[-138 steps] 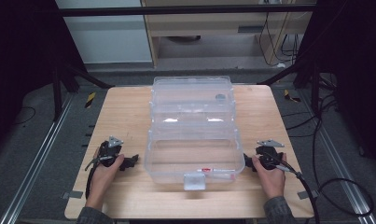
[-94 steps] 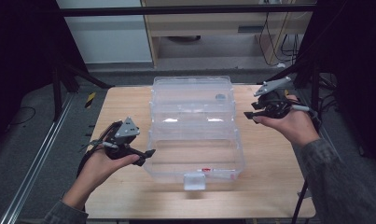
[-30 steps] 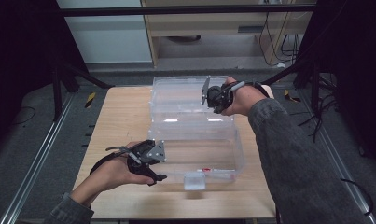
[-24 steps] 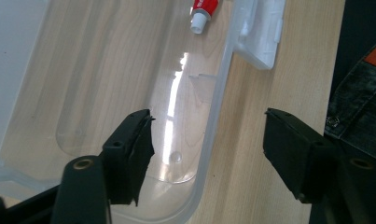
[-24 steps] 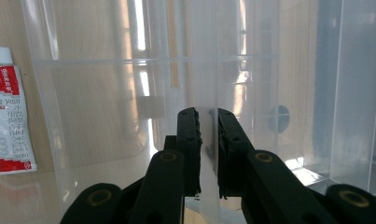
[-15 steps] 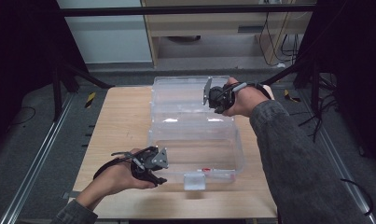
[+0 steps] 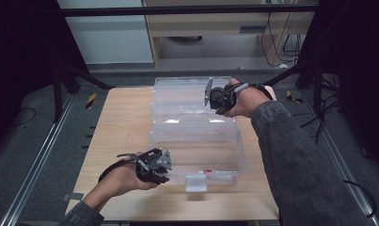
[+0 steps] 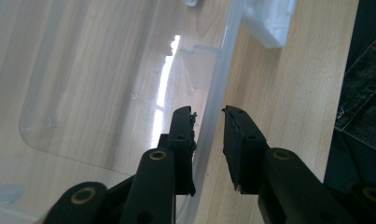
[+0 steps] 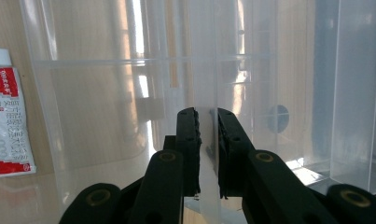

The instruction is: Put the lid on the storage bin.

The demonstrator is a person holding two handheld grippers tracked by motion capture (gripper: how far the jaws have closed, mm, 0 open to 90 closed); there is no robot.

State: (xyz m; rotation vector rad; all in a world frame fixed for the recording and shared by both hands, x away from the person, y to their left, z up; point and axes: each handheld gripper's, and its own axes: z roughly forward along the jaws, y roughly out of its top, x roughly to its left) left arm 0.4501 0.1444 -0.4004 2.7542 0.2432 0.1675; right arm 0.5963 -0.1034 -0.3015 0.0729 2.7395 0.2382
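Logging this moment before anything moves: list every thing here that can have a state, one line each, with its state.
clear plastic storage box: open, lid swung back behind it.
box lid: open, its panel between the right gripper's jaws.
front latch: undone, hanging at the front wall.
red and white tube: capped, lying flat.
left gripper: open, jaws astride the box's rim.
right gripper: shut on the box lid.

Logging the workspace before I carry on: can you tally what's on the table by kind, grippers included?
Clear plastic storage box, lid open: 1
Red-and-white tube, seen through the box's clear plastic: 1
Hand-held grippers: 2 (left gripper astride the box rim, right gripper closed on a clear wall)
Total: 4
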